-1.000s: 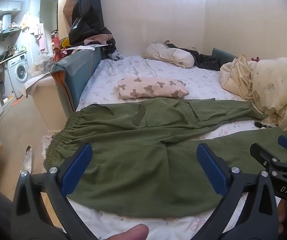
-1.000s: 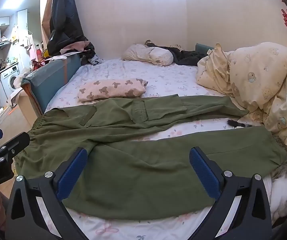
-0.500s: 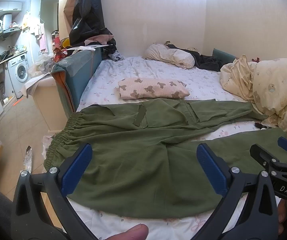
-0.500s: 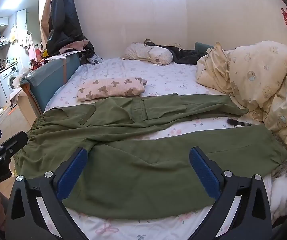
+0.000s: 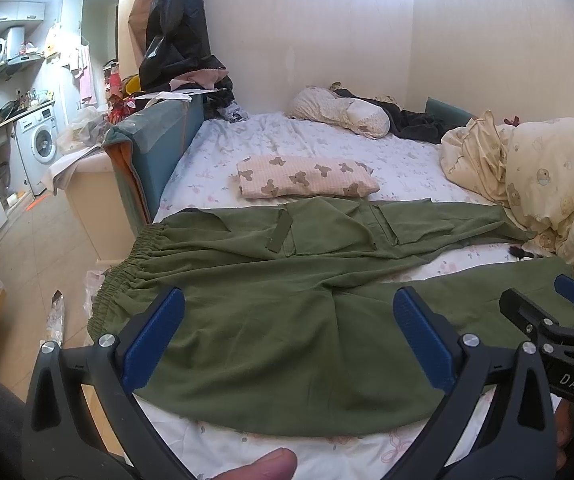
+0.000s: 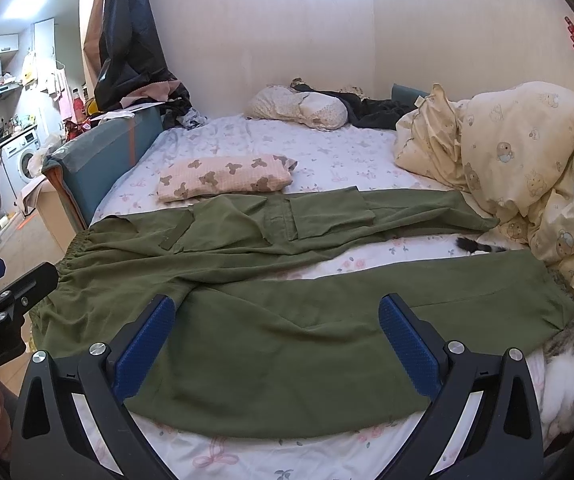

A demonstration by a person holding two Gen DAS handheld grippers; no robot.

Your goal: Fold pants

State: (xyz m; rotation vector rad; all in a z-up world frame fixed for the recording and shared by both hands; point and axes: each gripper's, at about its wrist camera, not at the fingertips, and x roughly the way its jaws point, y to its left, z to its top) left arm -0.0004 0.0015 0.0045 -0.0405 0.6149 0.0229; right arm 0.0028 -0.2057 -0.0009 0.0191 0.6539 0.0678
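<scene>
Two spread grippers are held above green pants (image 5: 287, 332) on a bed (image 6: 327, 160).
Both legs are best aligned before folding.

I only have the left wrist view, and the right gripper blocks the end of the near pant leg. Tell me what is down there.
Observer: A tabby-and-white cat lies at the bed's corner, right beside the near cuff of the pants.
Operator: Report the right gripper's state.
Observer: The right gripper is open and holds nothing, poised over the middle of the near leg.
</scene>
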